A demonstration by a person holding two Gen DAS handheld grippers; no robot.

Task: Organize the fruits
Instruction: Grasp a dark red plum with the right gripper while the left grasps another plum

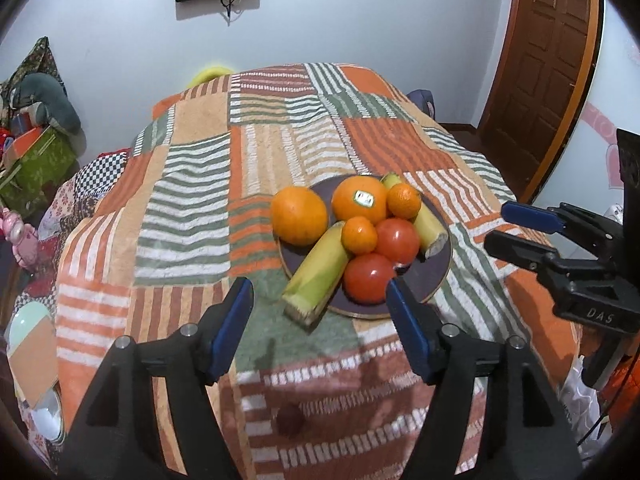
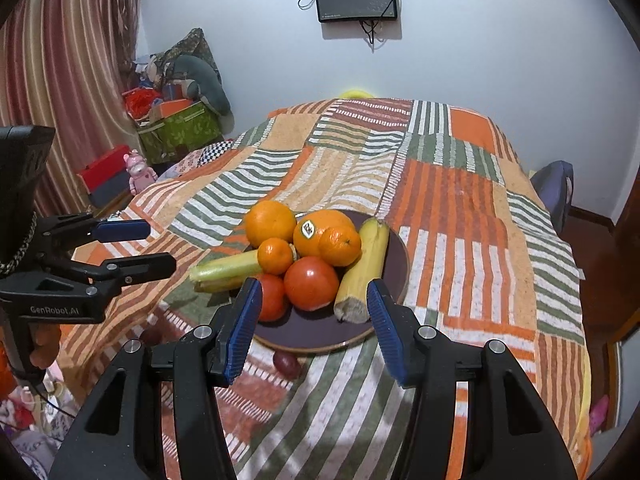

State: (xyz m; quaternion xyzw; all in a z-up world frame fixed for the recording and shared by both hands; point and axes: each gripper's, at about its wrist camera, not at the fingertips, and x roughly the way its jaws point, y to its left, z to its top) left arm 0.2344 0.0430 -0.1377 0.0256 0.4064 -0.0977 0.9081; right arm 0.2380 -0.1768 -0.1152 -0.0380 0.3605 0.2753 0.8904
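Fruits [image 2: 308, 256] fill the plate [image 2: 396, 264]; left claw [image 2: 154, 246] reads "GenRobot.AI".

Glossy tomatoes [image 1: 370, 278]; rough woven cloth [image 1: 192, 216].

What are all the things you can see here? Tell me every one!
plate: one, dark purple, on the blanket
big oranges: two, orange, back of the plate; one has a sticker
small mandarins: two, orange, on top of the pile
tomatoes: two, red, front of the plate
bananas: two, yellow-green, one on each side of the plate, ends sticking past the rim
small dark fruit: one, reddish-purple, on the blanket off the plate
blanket: one, striped patchwork
left gripper: open, empty
right gripper: open, empty
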